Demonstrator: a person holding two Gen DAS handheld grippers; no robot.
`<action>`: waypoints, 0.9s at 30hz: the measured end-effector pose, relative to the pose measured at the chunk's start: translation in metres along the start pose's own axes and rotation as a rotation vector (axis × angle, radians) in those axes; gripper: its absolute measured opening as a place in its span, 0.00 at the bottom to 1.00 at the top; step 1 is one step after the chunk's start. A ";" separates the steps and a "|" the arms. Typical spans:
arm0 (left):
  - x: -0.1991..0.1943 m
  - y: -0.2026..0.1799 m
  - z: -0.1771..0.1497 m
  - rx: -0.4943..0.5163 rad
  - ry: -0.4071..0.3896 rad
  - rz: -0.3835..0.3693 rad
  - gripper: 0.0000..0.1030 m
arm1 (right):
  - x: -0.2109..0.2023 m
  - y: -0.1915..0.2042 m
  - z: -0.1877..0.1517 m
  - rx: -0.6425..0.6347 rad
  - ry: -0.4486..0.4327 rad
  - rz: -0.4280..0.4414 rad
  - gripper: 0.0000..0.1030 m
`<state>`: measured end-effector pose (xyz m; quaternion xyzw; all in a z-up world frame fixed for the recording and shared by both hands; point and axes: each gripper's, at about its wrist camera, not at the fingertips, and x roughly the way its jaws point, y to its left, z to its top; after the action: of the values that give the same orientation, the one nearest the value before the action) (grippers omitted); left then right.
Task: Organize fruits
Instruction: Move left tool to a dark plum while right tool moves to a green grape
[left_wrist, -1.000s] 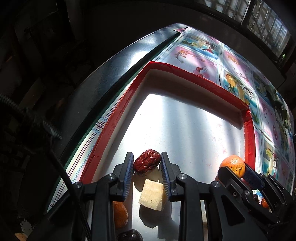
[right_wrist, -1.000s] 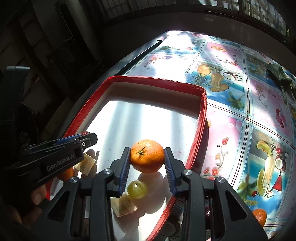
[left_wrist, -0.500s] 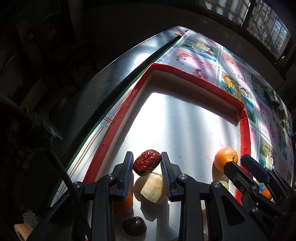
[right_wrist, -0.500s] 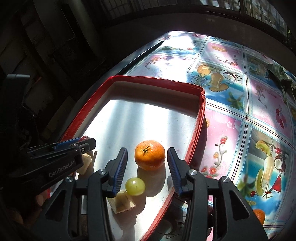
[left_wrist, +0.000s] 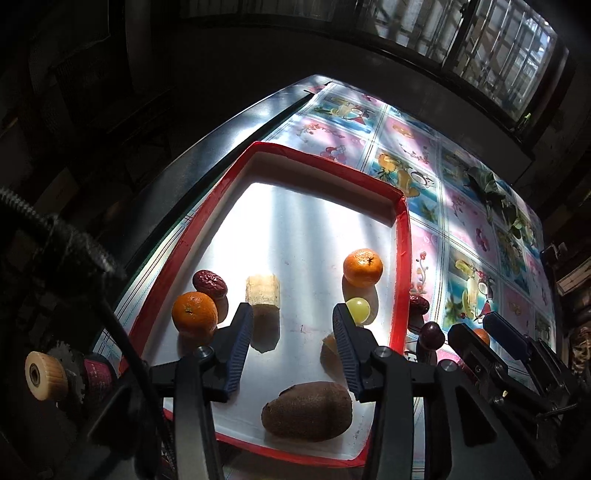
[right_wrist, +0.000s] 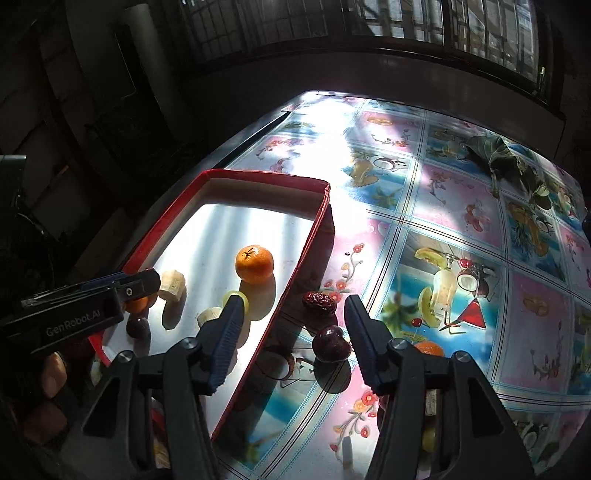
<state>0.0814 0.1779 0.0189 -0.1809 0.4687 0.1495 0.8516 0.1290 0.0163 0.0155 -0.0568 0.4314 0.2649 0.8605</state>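
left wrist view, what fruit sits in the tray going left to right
tangerine → red date → banana chunk → kiwi → second tangerine; the grape's place in this order is unclear.

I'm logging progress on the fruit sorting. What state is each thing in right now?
left gripper: jaws opening, nothing between them
right gripper: jaws opening, holding nothing
red tray: flat on the table, fruit inside
tangerine by the tray's right wall: released, resting in the tray
red date beside the other tangerine: released, lying in the tray
dark plum: still outside the tray
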 end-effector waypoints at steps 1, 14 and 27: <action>-0.002 -0.003 -0.003 0.006 0.001 -0.006 0.46 | -0.004 -0.004 -0.004 0.003 0.000 -0.010 0.58; -0.019 -0.046 -0.042 0.102 0.021 -0.056 0.49 | -0.049 -0.060 -0.050 0.082 -0.016 -0.110 0.63; -0.019 -0.080 -0.066 0.184 0.050 -0.082 0.50 | -0.065 -0.112 -0.089 0.222 0.013 -0.121 0.63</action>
<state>0.0568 0.0755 0.0163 -0.1244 0.4935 0.0661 0.8582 0.0904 -0.1344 -0.0044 0.0109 0.4596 0.1626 0.8731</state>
